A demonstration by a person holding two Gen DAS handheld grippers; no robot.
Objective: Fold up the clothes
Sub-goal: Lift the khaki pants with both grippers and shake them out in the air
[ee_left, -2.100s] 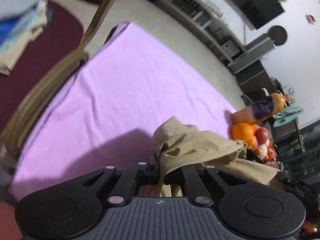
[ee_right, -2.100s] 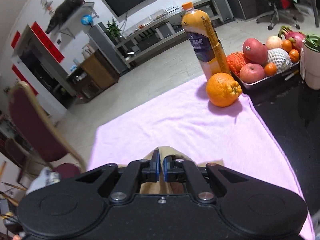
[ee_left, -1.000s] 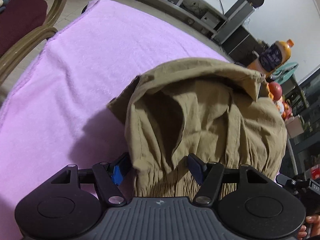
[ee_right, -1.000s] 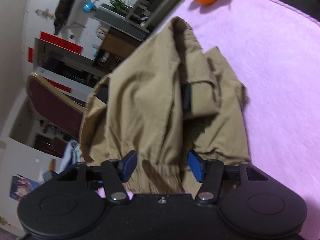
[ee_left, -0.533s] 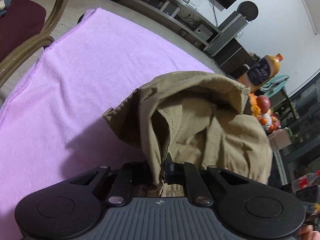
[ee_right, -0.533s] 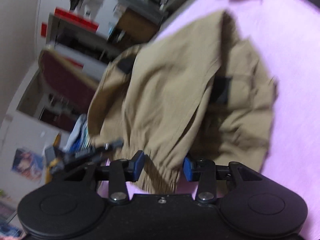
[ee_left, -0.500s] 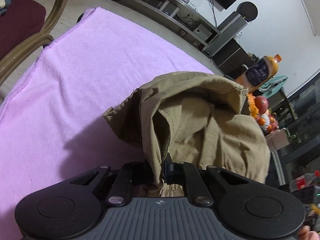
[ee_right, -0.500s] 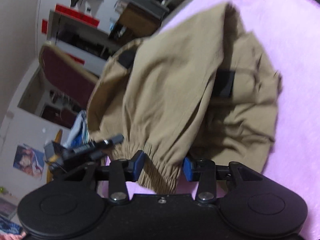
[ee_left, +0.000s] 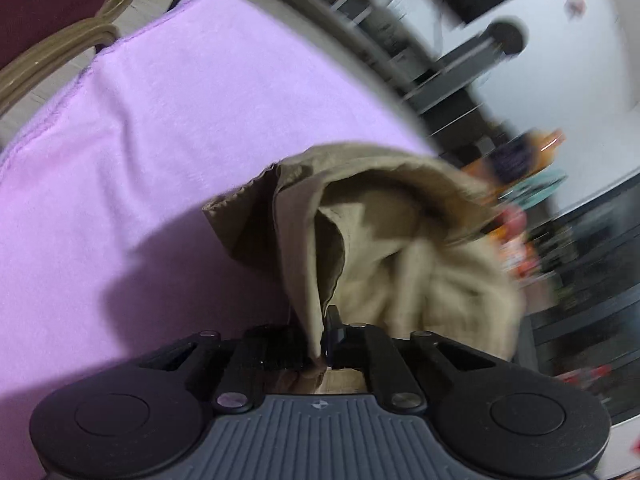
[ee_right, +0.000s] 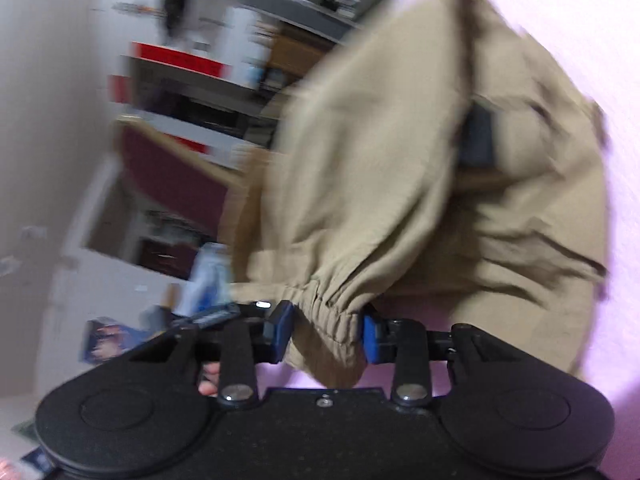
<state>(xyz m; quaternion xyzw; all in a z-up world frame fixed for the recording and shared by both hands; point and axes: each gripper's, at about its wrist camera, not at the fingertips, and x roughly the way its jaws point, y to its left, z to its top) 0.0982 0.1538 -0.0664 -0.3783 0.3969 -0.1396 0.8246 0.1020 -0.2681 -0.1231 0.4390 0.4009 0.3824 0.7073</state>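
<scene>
Left claw is clamped on the tan trousers over the purple tabletop cloth, right claw spread around their elastic cuff.

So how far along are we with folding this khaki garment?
Early. Done: the garment is on the purple cloth, bunched rather than flat. In hand: the left gripper is shut on a pinch of fabric; the right gripper has its jaws open around the elastic hem, not yet clamped. Left: close the right, spread it flat and make the folds; no neat fold shows.
</scene>
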